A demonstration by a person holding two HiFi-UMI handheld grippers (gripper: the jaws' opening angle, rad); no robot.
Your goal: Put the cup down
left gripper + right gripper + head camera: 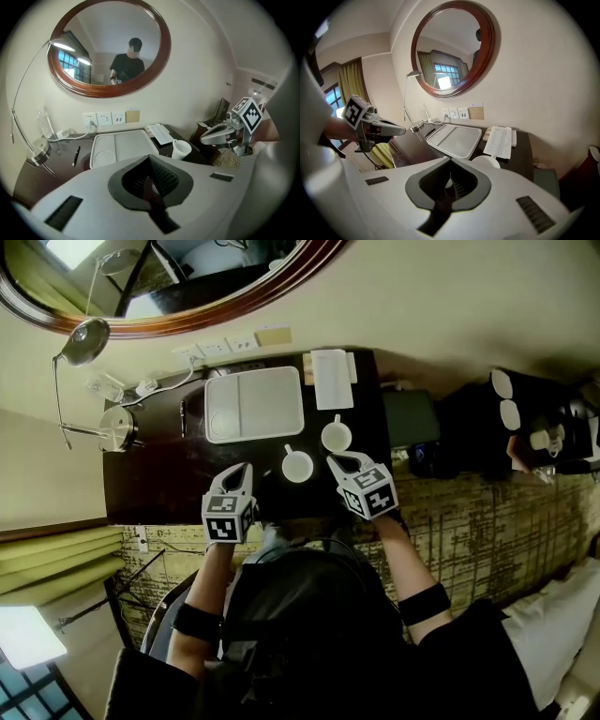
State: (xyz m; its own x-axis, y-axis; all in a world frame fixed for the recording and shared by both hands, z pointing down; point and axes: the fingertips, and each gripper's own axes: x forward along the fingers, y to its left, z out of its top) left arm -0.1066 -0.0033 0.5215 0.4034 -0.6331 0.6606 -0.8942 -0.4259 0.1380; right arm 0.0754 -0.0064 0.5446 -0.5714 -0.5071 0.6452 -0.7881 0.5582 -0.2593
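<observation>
Head view: two white cups stand upright on the dark surface [164,488], below the tray [253,404] and a paper [331,379]. The nearer cup [297,465] sits at 3 o'clock of the L claw [244,469], close but apart. The cup by the paper [336,435] is at 12 o'clock of the R claw [331,459], v. close, contact unclear. L gripper view: L claw [150,182] is pinched fully together w/ nothing btwn the pads. The cup by the paper [181,149] stands at 2 o'clock and the R claw [204,138] at 3 o'clock. R gripper view: R claw [449,182] is likewise closed tight. A white sliver shows at its gap, can't tell if it's pinched or just behind. The cup's rim [485,161] shows at 1 o'clock, just past the claw body. Judgement: cup looks already down, so the step is to clear off cleanly. Draw the L claw back along its own line, no sideways sweep toward the handle [286,449] at the cup's 11 o'clock. Hold the R claw steady so it doesn't nudge its cup.
</observation>
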